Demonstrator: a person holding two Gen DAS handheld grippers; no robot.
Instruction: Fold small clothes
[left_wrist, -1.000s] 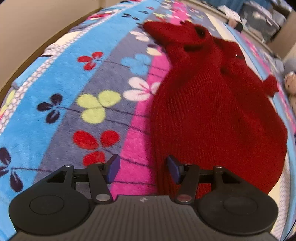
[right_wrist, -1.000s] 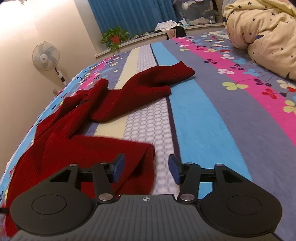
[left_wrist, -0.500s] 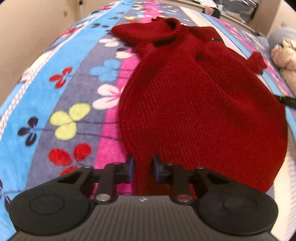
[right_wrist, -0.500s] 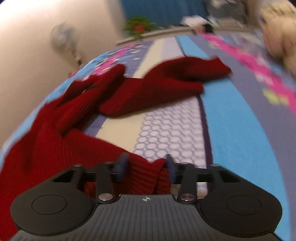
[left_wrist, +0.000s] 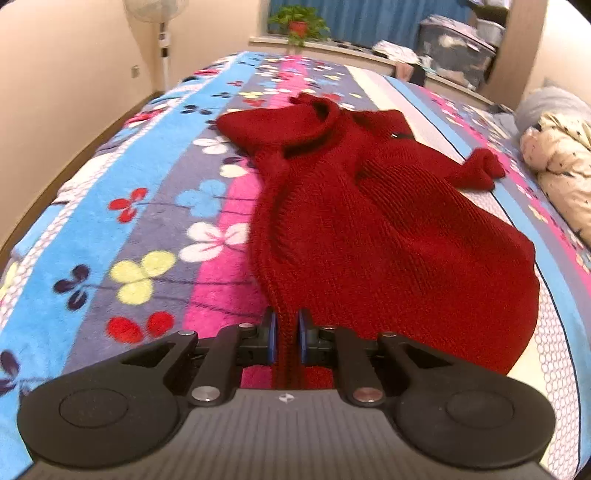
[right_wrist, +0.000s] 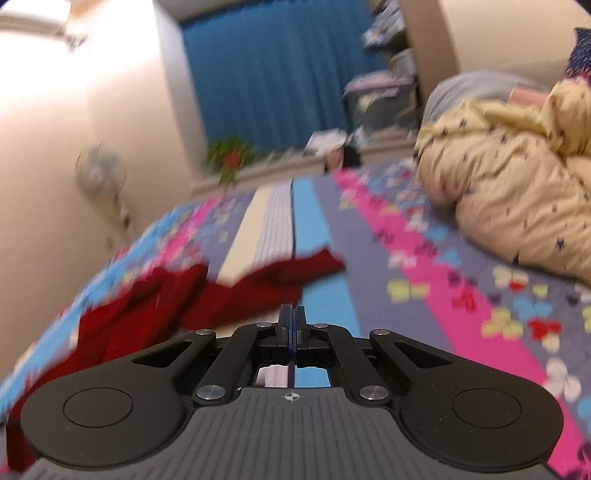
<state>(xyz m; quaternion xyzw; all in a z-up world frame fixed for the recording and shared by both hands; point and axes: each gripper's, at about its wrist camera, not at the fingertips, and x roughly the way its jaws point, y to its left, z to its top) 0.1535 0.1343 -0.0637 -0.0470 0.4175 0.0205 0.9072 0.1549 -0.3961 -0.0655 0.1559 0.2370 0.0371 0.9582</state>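
Bed: your flowery striped blanket (left_wrist: 155, 206) covers it.
Sweater: the red knit sweater (left_wrist: 369, 236) lies spread on the blanket, one sleeve stretched far out.
Left gripper: your left gripper (left_wrist: 285, 338) has just squeezed in and pinches the sweater's near edge.
Right gripper: your right gripper (right_wrist: 291, 325) has just snapped closed, pads together, with nothing between them.
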